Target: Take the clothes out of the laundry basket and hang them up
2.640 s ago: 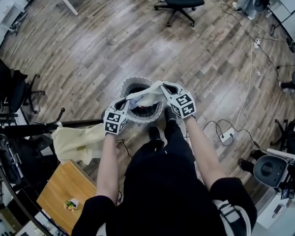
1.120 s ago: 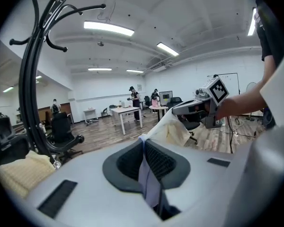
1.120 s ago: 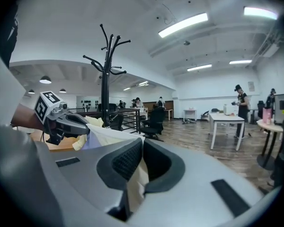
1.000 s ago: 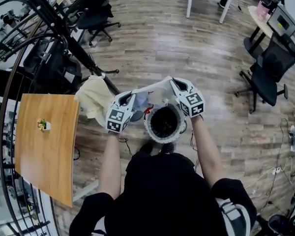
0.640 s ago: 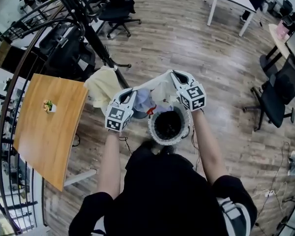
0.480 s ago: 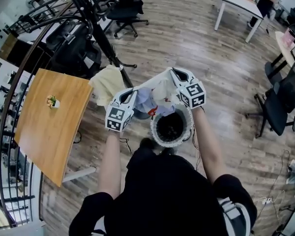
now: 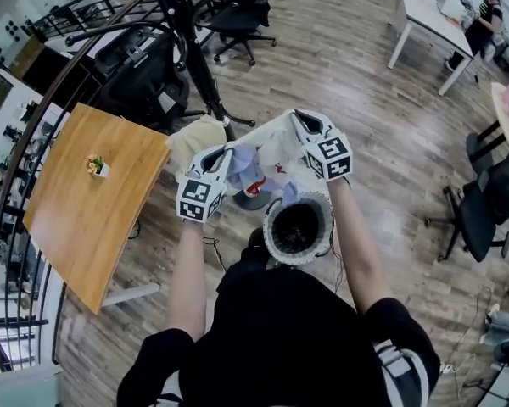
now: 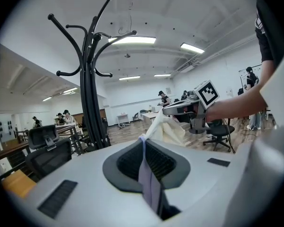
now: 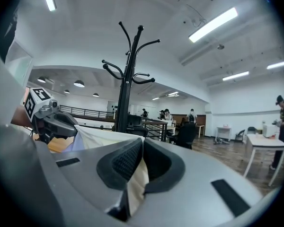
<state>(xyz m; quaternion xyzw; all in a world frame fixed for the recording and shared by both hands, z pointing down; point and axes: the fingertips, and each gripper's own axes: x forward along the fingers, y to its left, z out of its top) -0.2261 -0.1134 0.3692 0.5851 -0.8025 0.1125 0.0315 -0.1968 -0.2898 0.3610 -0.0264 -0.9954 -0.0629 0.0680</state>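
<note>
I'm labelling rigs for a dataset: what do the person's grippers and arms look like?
The left gripper and right gripper are light grey shells with dark ribbed pads. Each carries a cube of black-and-white square markers. The arms are bare below a black short-sleeved top; the right sleeve has white stripes.

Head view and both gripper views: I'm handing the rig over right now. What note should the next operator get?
Grippers: the left gripper is shut on the garment at its lilac edge; the right gripper is shut on its cream edge.
Things: the garment is held between both grippers above the laundry basket on the floor. The coat stand is ahead-left, with a cream cloth by its pole.
Done: this garment is out of the basket.
Left: hang it on the stand. The basket's inside is dark, contents unclear.
</note>
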